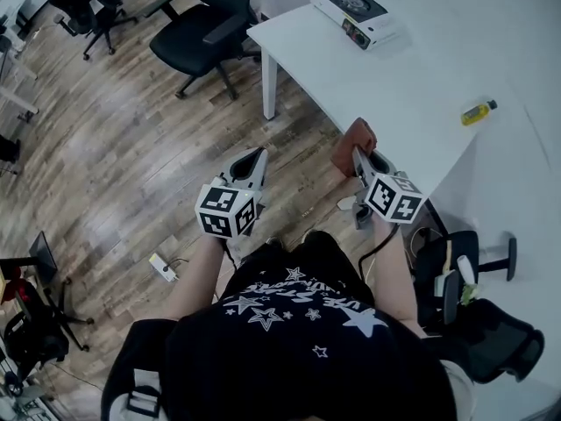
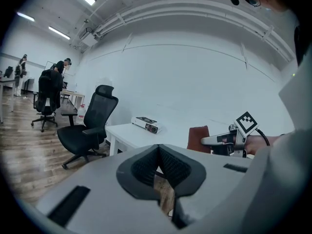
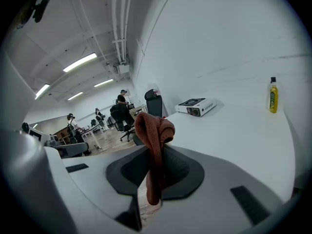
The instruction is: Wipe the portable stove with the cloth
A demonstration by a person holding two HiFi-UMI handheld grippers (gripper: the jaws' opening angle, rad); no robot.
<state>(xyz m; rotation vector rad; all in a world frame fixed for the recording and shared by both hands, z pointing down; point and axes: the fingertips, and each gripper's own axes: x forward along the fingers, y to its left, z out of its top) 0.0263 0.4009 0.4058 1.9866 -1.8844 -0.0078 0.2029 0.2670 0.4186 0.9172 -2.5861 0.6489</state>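
Note:
A white portable stove (image 1: 358, 14) lies at the far end of the white table (image 1: 421, 86); it also shows in the left gripper view (image 2: 145, 124) and the right gripper view (image 3: 196, 107). My right gripper (image 1: 358, 154) is shut on a reddish-brown cloth (image 1: 352, 146), which sticks up from the jaws and hangs down between them (image 3: 154, 145). It is held at the table's near edge, far from the stove. My left gripper (image 1: 254, 158) is shut with nothing in it, over the wooden floor left of the table.
A small yellow bottle (image 1: 479, 111) stands on the table's right side (image 3: 273, 95). A black office chair (image 1: 203, 33) sits by the table's far left corner. Another black chair (image 1: 478, 296) is at my right. A power strip (image 1: 162, 267) lies on the floor.

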